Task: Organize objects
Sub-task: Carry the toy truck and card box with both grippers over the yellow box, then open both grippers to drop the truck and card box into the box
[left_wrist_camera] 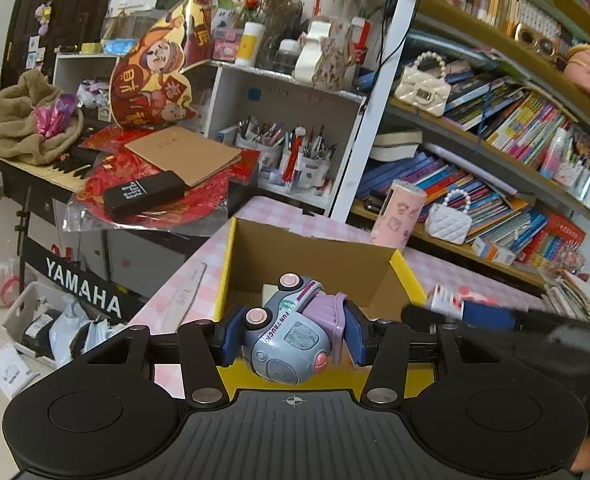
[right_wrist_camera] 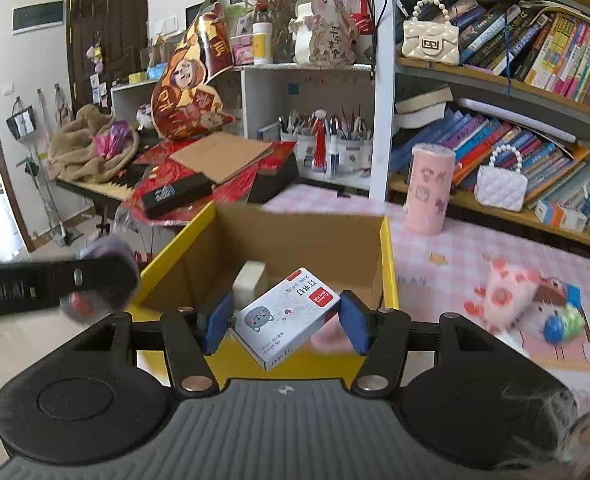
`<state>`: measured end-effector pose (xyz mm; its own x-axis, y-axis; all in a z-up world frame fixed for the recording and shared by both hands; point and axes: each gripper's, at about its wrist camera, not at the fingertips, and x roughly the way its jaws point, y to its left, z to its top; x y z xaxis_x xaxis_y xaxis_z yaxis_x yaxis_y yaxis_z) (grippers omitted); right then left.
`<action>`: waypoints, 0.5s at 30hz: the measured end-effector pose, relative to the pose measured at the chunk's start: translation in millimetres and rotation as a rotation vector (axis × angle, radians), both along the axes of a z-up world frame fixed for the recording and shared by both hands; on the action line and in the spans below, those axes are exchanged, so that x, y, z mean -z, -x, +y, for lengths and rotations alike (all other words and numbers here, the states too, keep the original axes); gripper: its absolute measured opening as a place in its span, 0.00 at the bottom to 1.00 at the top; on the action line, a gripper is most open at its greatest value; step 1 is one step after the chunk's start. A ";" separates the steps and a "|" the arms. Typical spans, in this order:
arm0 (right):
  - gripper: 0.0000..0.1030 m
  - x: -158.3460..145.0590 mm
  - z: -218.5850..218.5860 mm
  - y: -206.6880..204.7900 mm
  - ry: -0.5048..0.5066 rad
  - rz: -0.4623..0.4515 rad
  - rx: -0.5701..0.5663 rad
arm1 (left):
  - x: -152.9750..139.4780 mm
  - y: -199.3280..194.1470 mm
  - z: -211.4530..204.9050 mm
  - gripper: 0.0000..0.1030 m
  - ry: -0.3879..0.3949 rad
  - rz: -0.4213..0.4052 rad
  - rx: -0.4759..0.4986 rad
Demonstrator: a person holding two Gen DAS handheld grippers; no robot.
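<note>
My left gripper point(left_wrist_camera: 293, 330) is shut on a grey and purple toy truck point(left_wrist_camera: 291, 336) and holds it above the near edge of an open cardboard box with yellow sides point(left_wrist_camera: 409, 276). My right gripper point(right_wrist_camera: 283, 320) is shut on a small white staple box with a cat print point(right_wrist_camera: 285, 316), tilted, above the near rim of the same cardboard box point(right_wrist_camera: 387, 264). A white block point(right_wrist_camera: 249, 278) lies inside the box. The right gripper shows blurred at the right of the left wrist view point(left_wrist_camera: 475, 316); the left one shows at the left of the right wrist view point(right_wrist_camera: 55, 284).
The box stands on a pink checked table point(right_wrist_camera: 447, 256). On it are a pink cylinder point(right_wrist_camera: 429, 188), a pink plush toy point(right_wrist_camera: 503, 296) and small toys point(right_wrist_camera: 563, 320). Bookshelves point(right_wrist_camera: 515, 92) stand behind. A cluttered Yamaha keyboard point(left_wrist_camera: 79, 288) stands at the left.
</note>
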<state>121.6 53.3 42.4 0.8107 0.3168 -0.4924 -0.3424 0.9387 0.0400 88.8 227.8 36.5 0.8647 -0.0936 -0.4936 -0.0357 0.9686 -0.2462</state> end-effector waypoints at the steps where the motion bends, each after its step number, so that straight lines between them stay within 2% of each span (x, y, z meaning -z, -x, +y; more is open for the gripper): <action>1: 0.54 -0.6 0.1 -10.7 -0.004 0.000 0.003 | 2.8 -7.5 -2.1 0.48 -0.008 0.010 0.000; 4: 0.54 2.3 1.0 -43.1 -0.012 0.018 0.010 | 17.2 -30.7 -11.1 0.48 -0.047 0.061 0.004; 8: 0.54 13.5 6.1 -88.9 -0.011 0.103 -0.008 | 29.3 -54.1 -20.6 0.46 -0.094 0.104 0.000; 15: 0.54 40.6 27.0 -143.8 0.071 0.222 -0.083 | 40.7 -80.7 -32.0 0.45 -0.133 0.156 0.008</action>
